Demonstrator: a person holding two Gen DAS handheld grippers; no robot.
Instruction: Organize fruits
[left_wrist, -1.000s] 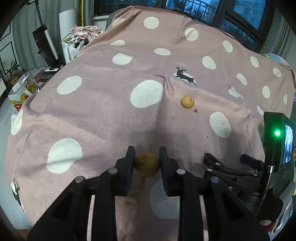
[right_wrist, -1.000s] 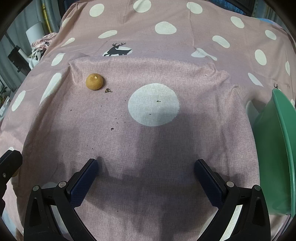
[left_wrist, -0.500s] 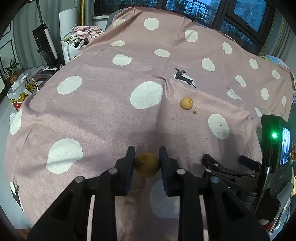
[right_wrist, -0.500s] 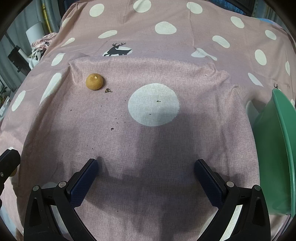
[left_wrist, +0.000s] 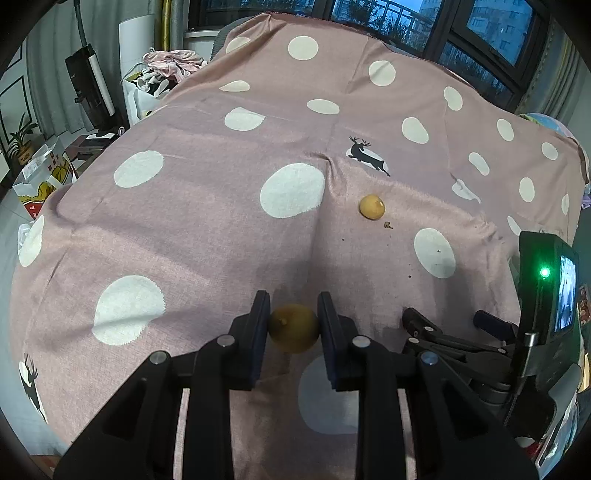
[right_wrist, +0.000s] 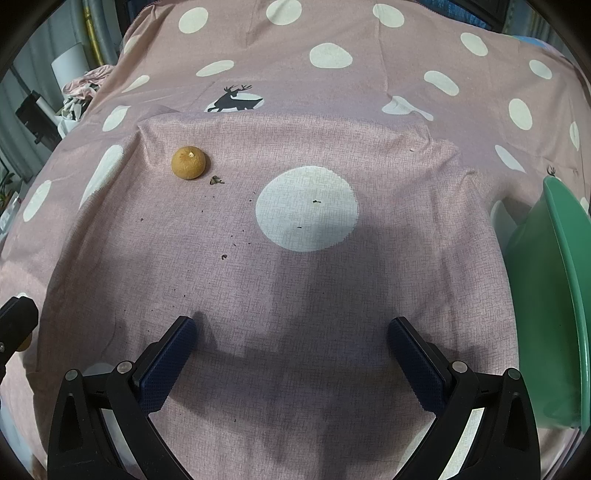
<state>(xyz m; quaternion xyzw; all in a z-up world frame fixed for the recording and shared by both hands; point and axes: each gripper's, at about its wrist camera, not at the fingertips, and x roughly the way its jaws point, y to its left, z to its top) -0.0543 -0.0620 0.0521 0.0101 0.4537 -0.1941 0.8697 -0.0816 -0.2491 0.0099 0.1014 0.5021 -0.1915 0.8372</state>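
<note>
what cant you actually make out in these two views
- Inside of the green plastic basin: right wrist view, cut off by the frame edge, so its contents are unknown.
- Underside of the round yellow-brown fruit in the left gripper: left wrist view, hidden by the pads.
- Small dark specks beside the loose round fruit: too small to identify.

Dim dusk light, soft shadows on cloth (right_wrist: 295, 295), sharp centre, fisheye bending, dark vignette corners

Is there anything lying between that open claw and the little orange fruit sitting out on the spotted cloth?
Nothing solid. Between the right gripper and the loose fruit lies only bare cloth with a few dark crumbs.
</note>
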